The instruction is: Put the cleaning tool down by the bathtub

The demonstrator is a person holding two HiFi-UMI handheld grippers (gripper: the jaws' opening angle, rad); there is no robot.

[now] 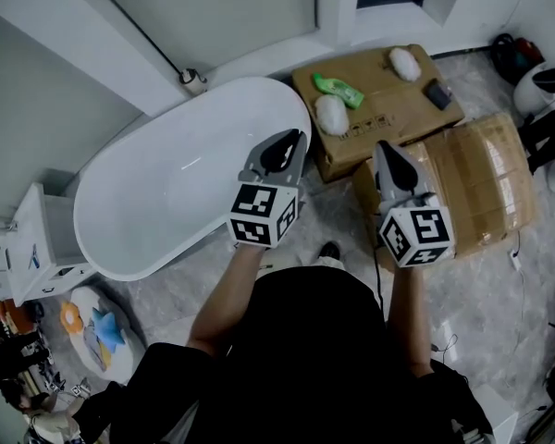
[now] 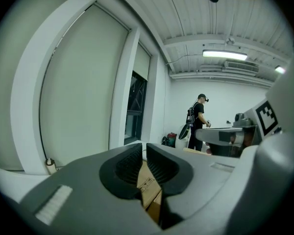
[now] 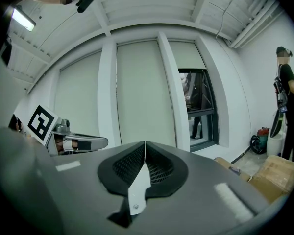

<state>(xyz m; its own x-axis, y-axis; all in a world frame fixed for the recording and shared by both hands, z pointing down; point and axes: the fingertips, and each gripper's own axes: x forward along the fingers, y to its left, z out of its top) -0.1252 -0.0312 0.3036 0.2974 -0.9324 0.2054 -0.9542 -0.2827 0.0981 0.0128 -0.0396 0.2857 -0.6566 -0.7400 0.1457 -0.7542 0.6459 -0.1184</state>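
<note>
Left tongs [image 1: 285, 146] and right tongs [image 1: 388, 160], head view: both empty. The green cleaning tool [image 1: 339, 88] lies slantwise on the cardboard box [image 1: 388, 109] beside the bathtub [image 1: 185, 174], straight ahead and about equally near either. Left gripper view: jaws a crack apart. Right gripper view: jaws pressed together.

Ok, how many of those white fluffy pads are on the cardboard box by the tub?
2. One white fluffy pad lies near the far edge of the cardboard box; the other lies toward its near left side. None looks hidden on the box top.
</note>
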